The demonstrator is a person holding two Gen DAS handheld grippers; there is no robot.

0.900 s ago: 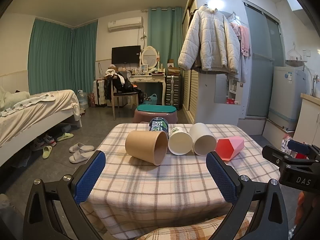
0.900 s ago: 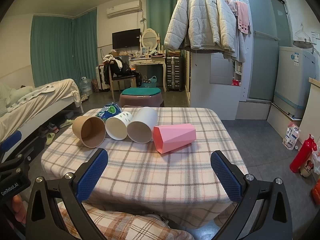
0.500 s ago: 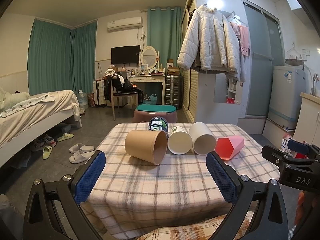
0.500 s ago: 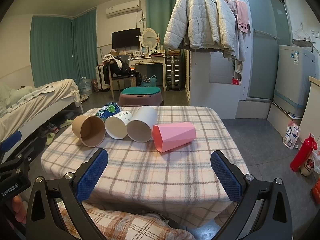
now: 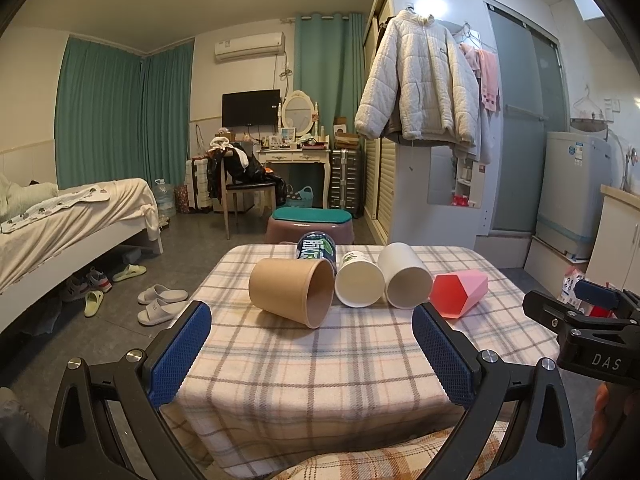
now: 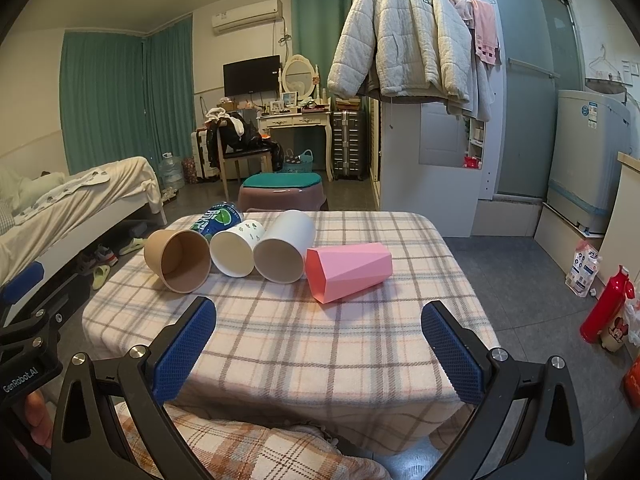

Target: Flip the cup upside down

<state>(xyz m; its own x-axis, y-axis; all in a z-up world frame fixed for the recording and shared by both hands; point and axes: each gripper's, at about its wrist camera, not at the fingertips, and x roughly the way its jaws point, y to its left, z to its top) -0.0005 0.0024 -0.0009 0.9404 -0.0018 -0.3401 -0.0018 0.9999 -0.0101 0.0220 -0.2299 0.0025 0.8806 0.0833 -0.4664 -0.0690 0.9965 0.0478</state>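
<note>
Several cups lie on their sides in a row on the plaid-covered table [image 5: 320, 360], mouths toward me: a brown paper cup [image 5: 292, 292] [image 6: 178, 260], a white patterned cup [image 5: 358, 284] [image 6: 236, 248], a plain white cup [image 5: 404, 280] [image 6: 284, 252] and a pink faceted cup [image 5: 460, 292] [image 6: 348, 270]. A green can [image 5: 316, 246] [image 6: 216, 220] lies behind them. My left gripper [image 5: 312, 354] is open and empty, short of the brown cup. My right gripper [image 6: 318, 354] is open and empty, short of the pink cup.
The table [image 6: 320, 340] stands in a bedroom. A bed [image 5: 60, 224] is at the left, a stool [image 5: 310, 222] behind the table, a washing machine [image 5: 576, 188] and a red bottle [image 6: 606, 308] at the right. My plaid-clad lap shows below the near edge.
Both grippers have crept slightly toward the table; the cups look a little larger. Nothing on the table has moved.
</note>
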